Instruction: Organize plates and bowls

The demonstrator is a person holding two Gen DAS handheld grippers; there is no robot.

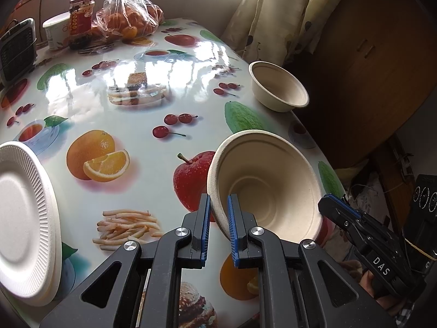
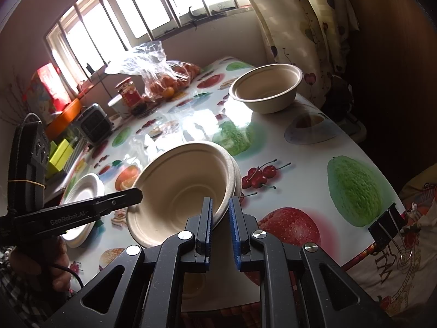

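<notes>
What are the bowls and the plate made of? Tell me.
Held bowl and far bowl: seemingly moulded paper pulp; matte beige, fibrous-looking, thin rims. Plate: likely white pressed paper or foam; matte, fluted rim, apparently stacked.

We see the bowl (image 1: 262, 183) close from both wrists, left and right sides, each facing across the table (image 1: 142, 114).

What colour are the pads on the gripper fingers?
Blue, ribbed pads on black fingers, clearest in the left wrist view.
</notes>
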